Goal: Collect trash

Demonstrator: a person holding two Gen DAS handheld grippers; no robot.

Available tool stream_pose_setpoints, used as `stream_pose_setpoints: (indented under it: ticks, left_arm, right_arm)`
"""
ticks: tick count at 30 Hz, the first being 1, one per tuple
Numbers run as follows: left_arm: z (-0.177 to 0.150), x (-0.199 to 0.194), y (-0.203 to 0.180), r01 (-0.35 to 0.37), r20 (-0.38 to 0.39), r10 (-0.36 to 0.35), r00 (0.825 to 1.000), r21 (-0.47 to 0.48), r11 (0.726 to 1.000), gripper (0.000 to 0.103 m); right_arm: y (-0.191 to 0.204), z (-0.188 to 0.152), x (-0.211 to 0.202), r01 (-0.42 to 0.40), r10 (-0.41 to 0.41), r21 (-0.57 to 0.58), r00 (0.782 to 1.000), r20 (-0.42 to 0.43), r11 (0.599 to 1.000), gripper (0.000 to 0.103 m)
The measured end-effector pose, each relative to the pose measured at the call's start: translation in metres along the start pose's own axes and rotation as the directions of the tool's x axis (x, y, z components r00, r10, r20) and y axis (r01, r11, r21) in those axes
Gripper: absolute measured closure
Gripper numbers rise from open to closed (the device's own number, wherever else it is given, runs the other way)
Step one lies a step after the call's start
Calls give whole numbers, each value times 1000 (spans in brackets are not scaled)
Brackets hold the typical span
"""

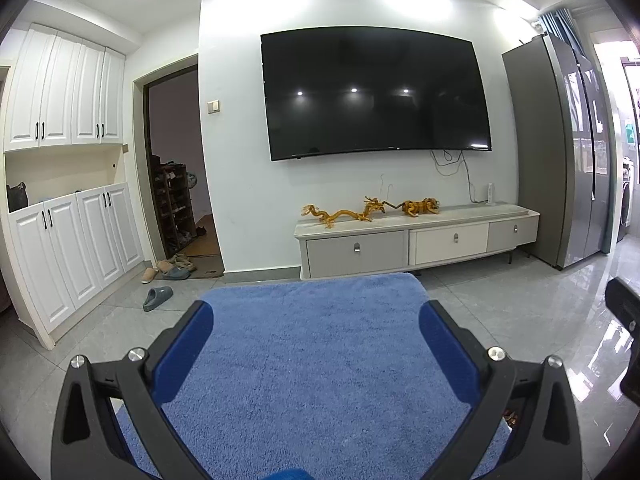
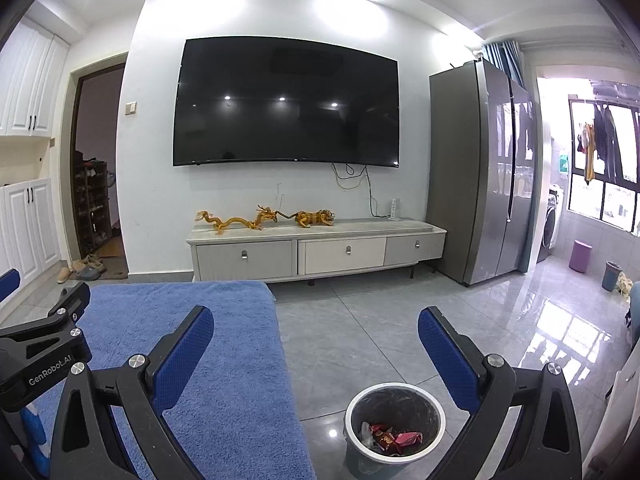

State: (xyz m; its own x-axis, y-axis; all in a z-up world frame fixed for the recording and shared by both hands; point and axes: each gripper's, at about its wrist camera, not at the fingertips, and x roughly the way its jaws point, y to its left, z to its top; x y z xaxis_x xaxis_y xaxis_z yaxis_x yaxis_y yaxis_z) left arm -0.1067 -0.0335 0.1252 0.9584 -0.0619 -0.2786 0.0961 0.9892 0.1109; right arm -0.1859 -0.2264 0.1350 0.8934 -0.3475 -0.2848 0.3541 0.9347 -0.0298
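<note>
Left tongs (image 1: 316,320) stand with fingers wide apart and nothing between them, held over the blue towel (image 1: 320,360) that covers the counter. Right tongs (image 2: 316,324) are likewise spread and empty, held just off the towel's right edge, above the waste bin (image 2: 400,456) on the floor. The bin, taken as landmark, stands close beside the counter's right edge; its white rim is unobstructed and red wrappers (image 2: 396,438) lie inside with some crumpled pale material. No loose trash shows on the towel in either view, so the collecting appears largely done, or the next piece lies outside both pictures; this cannot be settled from here. Judgement on the step in hand: any further item should be carried level off the counter edge, brought squarely over the bin's opening and let go only when well inside the rim, since the opening is narrow against the spread of the fingers. The towel edge nearest the bin hangs soft and could snag a finger on a low pass. Beyond the bin the tiled floor (image 2: 380,320) is glossy and open as far as the cabinet (image 2: 320,252) under the television (image 2: 286,104) and the refrigerator (image 2: 480,168); room to swing is ample to the right of the bin and tighter toward the counter.
</note>
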Motion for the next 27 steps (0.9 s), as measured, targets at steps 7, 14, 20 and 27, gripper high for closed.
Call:
stream_pose_setpoints:
  ticks: [7,14,20,27]
  left_arm:
    - [-2,2,1,-10,-6,10,1000,-9,1000,0]
    - [-6,1,-2,-12,-5,12,1000,-4,1000,0]
    - [-14,5,-6,-1,-32,1,999,-1,1000,0]
    - [-18,11,-8,2,-53,-2,999,4,1000,0]
  right_arm:
    - [-11,0,-4,13,-13,30,1000,8,999,0]
    - [-14,-3,-2,13,-12,32,1000,-9,999,0]
    - [-17,-6,2,12,-11,41,1000,-28,999,0]
    - [-22,-12,9,14,-11,52,999,-52,999,0]
